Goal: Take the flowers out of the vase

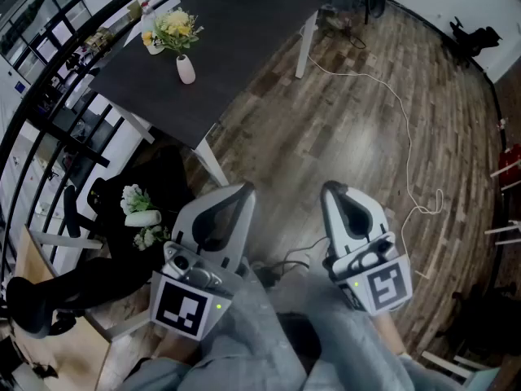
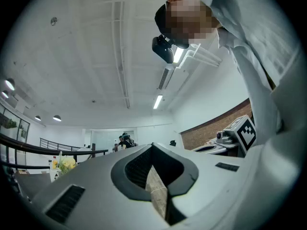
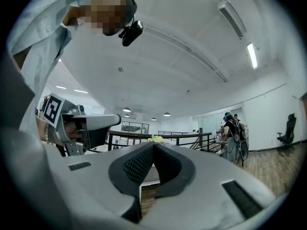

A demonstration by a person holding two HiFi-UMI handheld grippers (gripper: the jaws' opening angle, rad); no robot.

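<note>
A small white vase (image 1: 186,69) with yellow flowers (image 1: 177,29) stands near the left edge of a dark table (image 1: 244,31), far ahead of me. Both grippers are held close to my body over the wooden floor, well short of the table. My left gripper (image 1: 244,187) is shut with nothing between its jaws, and so is my right gripper (image 1: 332,187). In the left gripper view the closed tips (image 2: 153,144) meet, with the flowers (image 2: 64,164) small at the far left. In the right gripper view the flowers (image 3: 156,139) show just above the closed tips (image 3: 154,143).
A second pale vase with white flowers (image 1: 140,217) lies on a black seat at lower left, beside a black office chair (image 1: 41,296). A white cable (image 1: 407,161) trails over the floor. A black railing (image 1: 49,80) runs behind the table. People (image 3: 232,133) stand in the distance.
</note>
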